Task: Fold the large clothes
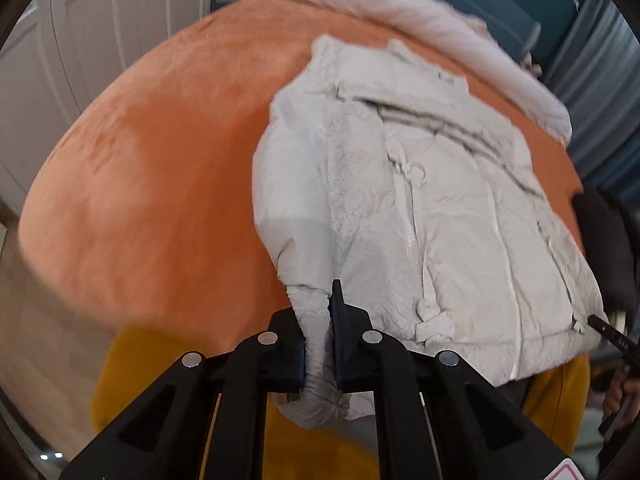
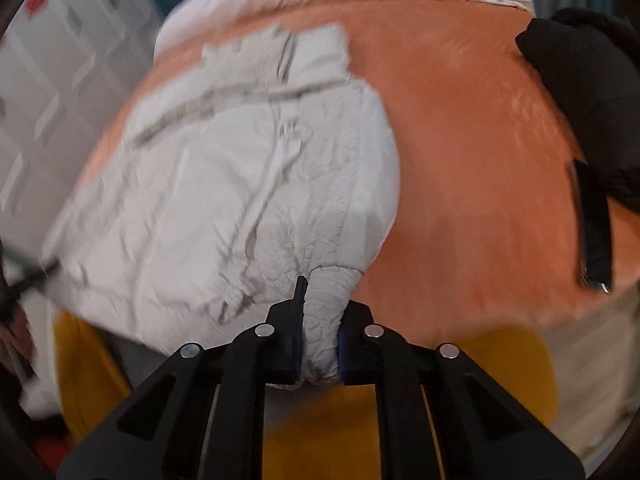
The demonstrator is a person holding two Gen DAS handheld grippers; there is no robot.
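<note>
Left wrist view. The left tongs [image 1: 320,344] are clenched on a bunched cuff or hem corner of the white padded jacket [image 1: 420,208], the fabric pinched between both fingers at 6 o'clock. The jacket lies front-up on the orange bed cover [image 1: 160,168], filling the field from centre toward 3 o'clock, its zip running from about 12 toward 5 o'clock. A pale rolled quilt [image 1: 400,12] borders the bed at 1 o'clock. At 4 o'clock a thin dark tip, probably the other tool, meets the jacket's hem; its contact is cut off by the frame edge.

Right wrist view. The right tongs [image 2: 320,344] grasp a second gathered corner of the jacket [image 2: 224,184] at 6 o'clock. The garment spreads from centre toward 9 o'clock on the bed cover [image 2: 480,160]. A black bag [image 2: 584,92] with a strap lies at 2 o'clock, apart from the jacket.

Judgement: both lower corners or cuffs are held, so the step in hand appears to be the start of a fold. The next move calls for lifting both grips evenly and carrying them toward the collar.

Motion blur obscures seams here; whether each grip holds sleeve or hem cannot be told.
</note>
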